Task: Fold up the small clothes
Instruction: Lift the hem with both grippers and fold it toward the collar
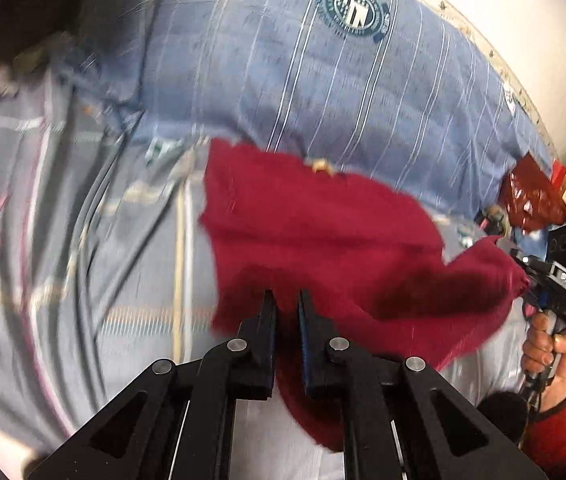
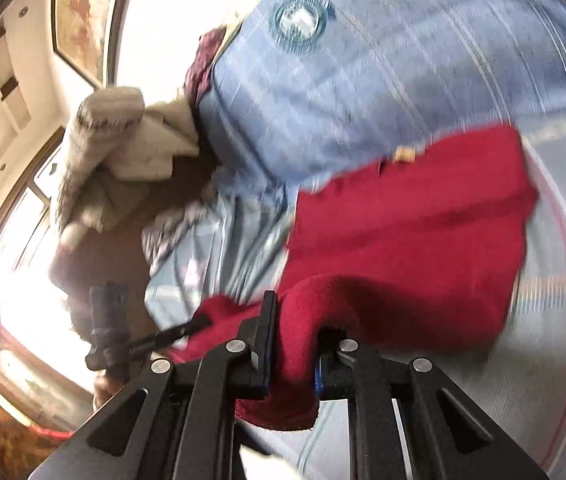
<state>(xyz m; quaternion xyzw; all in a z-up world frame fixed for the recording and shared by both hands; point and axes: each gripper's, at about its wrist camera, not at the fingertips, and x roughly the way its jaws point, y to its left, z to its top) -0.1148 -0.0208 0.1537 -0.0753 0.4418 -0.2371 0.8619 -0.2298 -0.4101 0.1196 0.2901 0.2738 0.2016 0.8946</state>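
Your left gripper (image 1: pixel 287 300) and right gripper (image 2: pixel 297 320) each pinch the red cloth (image 1: pixel 323 240) (fuzzy, blurred), stretched toward 12 o'clock over the bedding (image 1: pixel 83 240).

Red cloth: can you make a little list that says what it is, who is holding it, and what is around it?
thing: red cloth, a small knitted garment, part lifted, part lying down
left gripper: shut on one edge of the red cloth
right gripper: shut on a bunched fold of the red cloth
under it: grey striped bedsheet
behind it: blue striped pillow with a round badge
also there: beige folded blanket, seen from the right wrist
sharpness: both views blurred
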